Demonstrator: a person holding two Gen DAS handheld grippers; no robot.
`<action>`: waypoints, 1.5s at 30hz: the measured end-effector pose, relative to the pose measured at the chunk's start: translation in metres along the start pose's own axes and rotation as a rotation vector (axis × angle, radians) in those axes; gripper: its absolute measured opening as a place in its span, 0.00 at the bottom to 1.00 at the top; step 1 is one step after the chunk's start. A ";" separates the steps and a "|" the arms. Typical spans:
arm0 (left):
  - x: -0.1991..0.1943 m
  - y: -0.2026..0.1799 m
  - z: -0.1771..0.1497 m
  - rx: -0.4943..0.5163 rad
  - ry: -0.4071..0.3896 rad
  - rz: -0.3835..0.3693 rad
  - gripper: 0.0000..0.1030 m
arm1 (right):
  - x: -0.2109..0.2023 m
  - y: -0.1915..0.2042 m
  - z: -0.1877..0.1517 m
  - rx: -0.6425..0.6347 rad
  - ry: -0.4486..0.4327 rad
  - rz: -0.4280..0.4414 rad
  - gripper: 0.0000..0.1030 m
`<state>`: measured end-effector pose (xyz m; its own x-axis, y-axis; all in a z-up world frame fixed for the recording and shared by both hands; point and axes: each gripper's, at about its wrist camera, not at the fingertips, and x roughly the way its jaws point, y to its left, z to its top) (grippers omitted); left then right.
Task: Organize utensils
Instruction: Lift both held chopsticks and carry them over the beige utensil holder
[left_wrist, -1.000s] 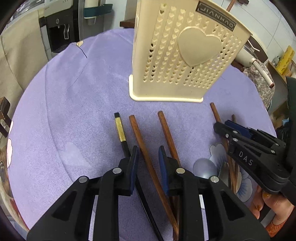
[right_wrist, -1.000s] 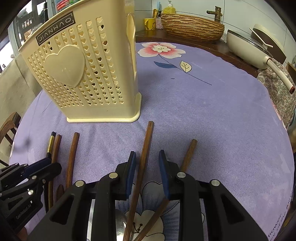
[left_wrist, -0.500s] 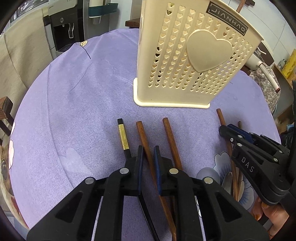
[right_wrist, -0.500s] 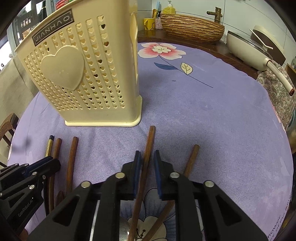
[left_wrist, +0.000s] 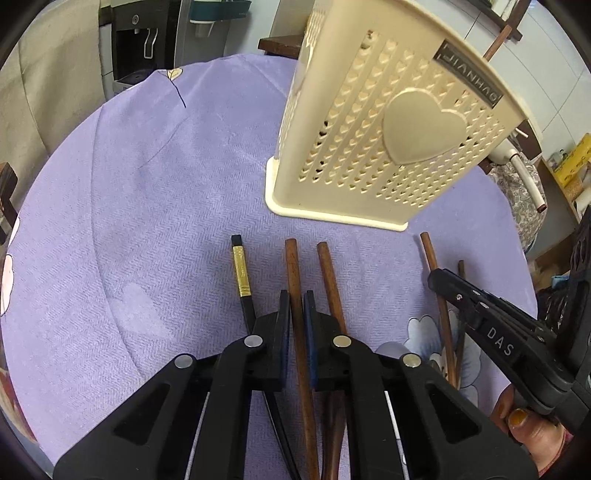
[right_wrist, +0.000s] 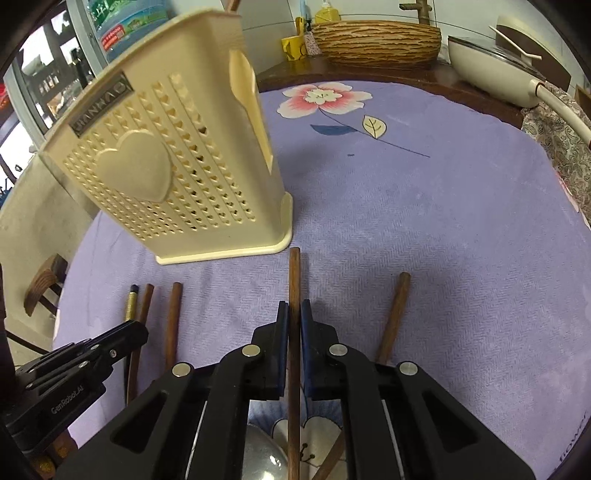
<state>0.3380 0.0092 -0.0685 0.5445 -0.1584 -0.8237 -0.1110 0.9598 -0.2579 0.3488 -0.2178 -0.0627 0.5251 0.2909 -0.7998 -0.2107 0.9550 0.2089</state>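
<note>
A cream perforated utensil holder (left_wrist: 384, 147) (right_wrist: 177, 177) with a heart on its side stands on the purple cloth. Several utensil handles lie in front of it. My left gripper (left_wrist: 295, 295) is shut on a brown wooden handle (left_wrist: 293, 269); a second brown handle (left_wrist: 328, 273) lies just to its right and a black and gold handle (left_wrist: 240, 266) to its left. My right gripper (right_wrist: 294, 306) is shut on another brown wooden handle (right_wrist: 294, 277), which points at the holder's base. One more brown handle (right_wrist: 397, 310) lies to its right. A metal spoon bowl (right_wrist: 264, 454) shows below the right jaws.
The round table's purple floral cloth (right_wrist: 424, 206) has bare room on the right and far side. A woven basket (right_wrist: 376, 42) and a white pan (right_wrist: 491, 62) sit on a counter behind. A water dispenser (left_wrist: 147, 40) stands beyond the table's left edge.
Both grippers went from open around a wooden handle to shut on it. The holder looks more tilted in both views as the wrists rolled slightly.
</note>
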 end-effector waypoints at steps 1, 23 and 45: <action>-0.002 0.000 0.001 -0.002 -0.007 -0.007 0.07 | -0.004 0.000 0.000 0.003 -0.006 0.010 0.07; -0.163 -0.004 -0.028 0.119 -0.269 -0.194 0.07 | -0.170 0.004 -0.018 -0.134 -0.308 0.139 0.07; -0.230 -0.011 -0.047 0.222 -0.365 -0.271 0.07 | -0.218 0.021 -0.027 -0.222 -0.378 0.133 0.07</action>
<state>0.1752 0.0245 0.1000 0.7887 -0.3555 -0.5016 0.2325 0.9278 -0.2919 0.2073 -0.2633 0.1007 0.7369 0.4501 -0.5044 -0.4466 0.8842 0.1367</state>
